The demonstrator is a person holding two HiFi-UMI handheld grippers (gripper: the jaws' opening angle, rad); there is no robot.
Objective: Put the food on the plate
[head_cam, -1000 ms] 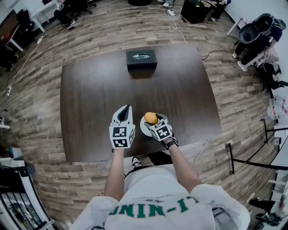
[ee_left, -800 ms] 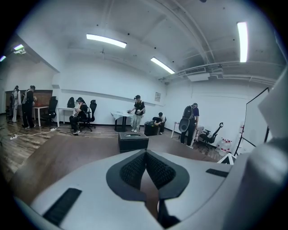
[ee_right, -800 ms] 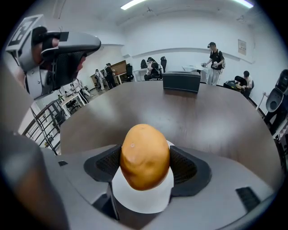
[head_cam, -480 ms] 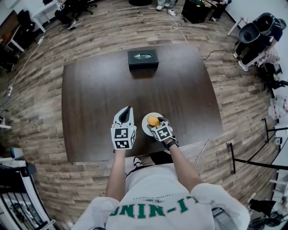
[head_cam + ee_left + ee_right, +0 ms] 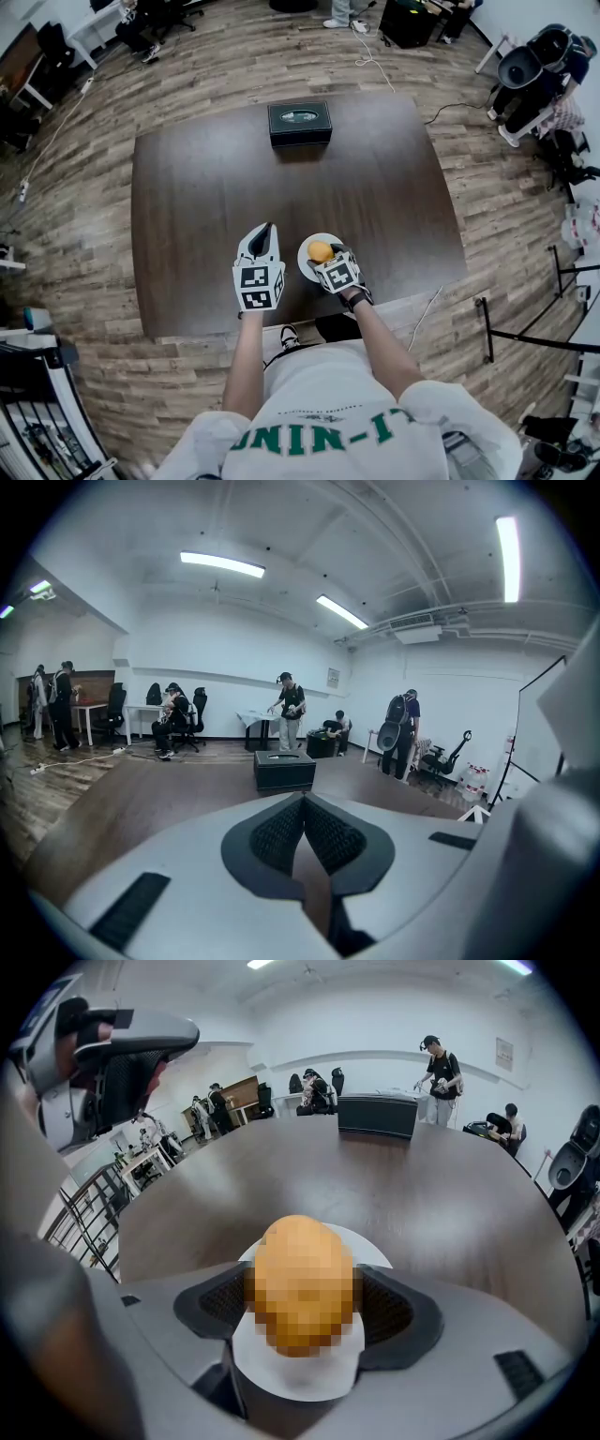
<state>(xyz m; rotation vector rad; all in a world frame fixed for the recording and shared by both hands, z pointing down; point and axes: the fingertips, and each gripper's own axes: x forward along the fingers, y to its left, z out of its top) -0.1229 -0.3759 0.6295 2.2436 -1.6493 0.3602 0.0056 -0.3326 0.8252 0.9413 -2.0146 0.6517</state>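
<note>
An orange, rounded piece of food point(image 5: 321, 251) is over the white plate point(image 5: 306, 259) near the table's front edge. My right gripper point(image 5: 322, 255) is shut on it. In the right gripper view the food point(image 5: 303, 1283) sits between the two dark pads point(image 5: 389, 1307), with the plate point(image 5: 373, 1247) directly beneath; I cannot tell whether the food touches the plate. My left gripper point(image 5: 264, 230) is just left of the plate. It is shut and holds nothing, its pads pressed together point(image 5: 302, 803).
A black box point(image 5: 300, 124) stands at the far edge of the dark wooden table point(image 5: 206, 187), also seen ahead in the left gripper view point(image 5: 284, 769). People, chairs and desks stand around the room beyond the table.
My right gripper with the food has shifted slightly over the plate, and more of the plate's rim now shows around it. The left gripper has stayed put.
</note>
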